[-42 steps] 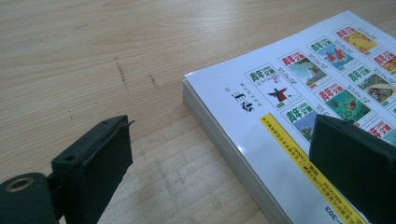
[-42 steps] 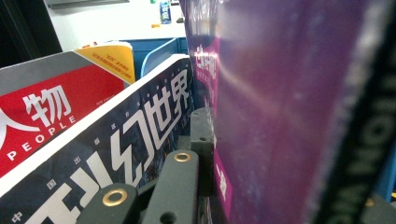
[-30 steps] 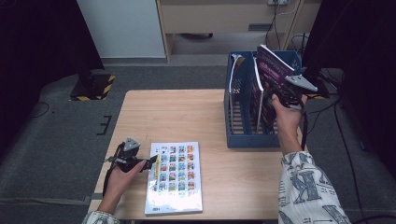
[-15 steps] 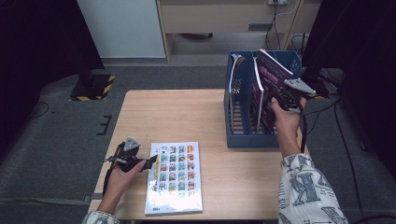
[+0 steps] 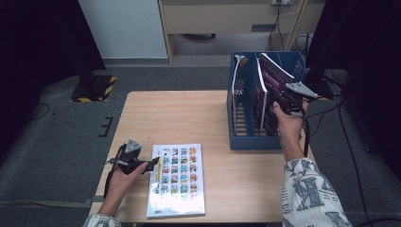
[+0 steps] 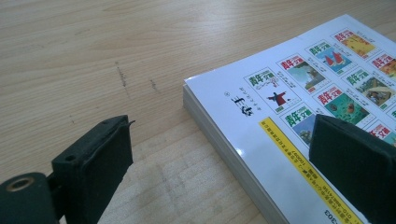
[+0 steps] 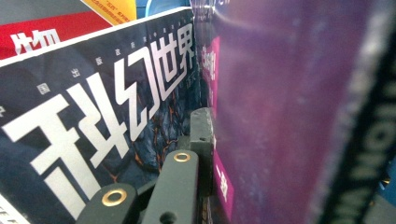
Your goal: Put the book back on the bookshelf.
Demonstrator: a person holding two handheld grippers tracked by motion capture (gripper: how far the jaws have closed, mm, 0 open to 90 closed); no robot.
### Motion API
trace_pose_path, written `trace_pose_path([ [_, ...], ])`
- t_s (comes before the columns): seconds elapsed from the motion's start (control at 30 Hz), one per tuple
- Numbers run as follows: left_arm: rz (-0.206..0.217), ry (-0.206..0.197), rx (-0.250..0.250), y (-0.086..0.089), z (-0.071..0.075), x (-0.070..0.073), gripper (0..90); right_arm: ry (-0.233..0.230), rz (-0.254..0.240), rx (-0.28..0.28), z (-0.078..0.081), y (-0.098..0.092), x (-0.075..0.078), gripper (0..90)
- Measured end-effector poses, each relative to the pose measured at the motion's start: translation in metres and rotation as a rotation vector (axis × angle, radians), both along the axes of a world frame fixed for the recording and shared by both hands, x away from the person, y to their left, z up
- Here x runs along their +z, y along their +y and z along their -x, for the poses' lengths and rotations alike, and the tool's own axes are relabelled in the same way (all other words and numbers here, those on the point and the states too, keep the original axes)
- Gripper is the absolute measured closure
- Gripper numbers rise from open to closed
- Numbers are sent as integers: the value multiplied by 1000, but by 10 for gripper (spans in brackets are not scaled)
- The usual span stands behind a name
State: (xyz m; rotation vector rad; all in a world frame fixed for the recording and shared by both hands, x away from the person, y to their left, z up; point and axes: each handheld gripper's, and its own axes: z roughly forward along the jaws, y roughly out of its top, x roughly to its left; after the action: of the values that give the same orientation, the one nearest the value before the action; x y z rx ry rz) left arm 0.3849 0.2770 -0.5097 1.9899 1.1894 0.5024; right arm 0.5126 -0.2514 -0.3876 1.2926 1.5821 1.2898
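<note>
Right hand-held gripper (image 5: pixel 289 100), upper right, clamps the purple book (image 5: pixel 272 78) above the blue rack (image 5: pixel 246 137); left hand-held gripper (image 5: pixel 153 164) gapes beside the white book (image 5: pixel 177 182); a tilted entry could snag the divider.

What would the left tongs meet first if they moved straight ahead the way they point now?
Probably the white book lying flat on the table. The left tongs stand open and point at its near edge, one jaw already over the cover. The exact gap is hard to judge.
</note>
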Motion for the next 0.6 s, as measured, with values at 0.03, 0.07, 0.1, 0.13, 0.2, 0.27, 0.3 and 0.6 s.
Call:
trace_pose_path([
  [0.03, 0, 0, 0, 0, 0, 0, 59, 0, 0, 0, 0, 0, 0, 841],
  [0.07, 0, 0, 1, 0, 0, 0, 59, 4, 1, -1, 0, 1, 0, 841],
  [0.1, 0, 0, 1, 0, 0, 0, 59, 10, 2, -1, 1, 1, 1, 841],
  [0.13, 0, 0, 1, 0, 0, 0, 59, 10, 2, -1, 1, 1, 1, 841],
  [0.2, 0, 0, 6, 1, 0, 0, 59, 26, 10, 12, 1, 1, 1, 839],
  [0.27, 0, -1, 5, 1, 0, 0, 59, 31, 4, 14, 1, 0, 1, 838],
  [0.3, 1, 0, 5, 1, 0, 0, 59, 34, 2, 18, 1, -1, 1, 837],
  [0.6, -2, 2, 0, -1, 0, 0, 59, 69, 13, 65, 2, 1, -1, 827],
])
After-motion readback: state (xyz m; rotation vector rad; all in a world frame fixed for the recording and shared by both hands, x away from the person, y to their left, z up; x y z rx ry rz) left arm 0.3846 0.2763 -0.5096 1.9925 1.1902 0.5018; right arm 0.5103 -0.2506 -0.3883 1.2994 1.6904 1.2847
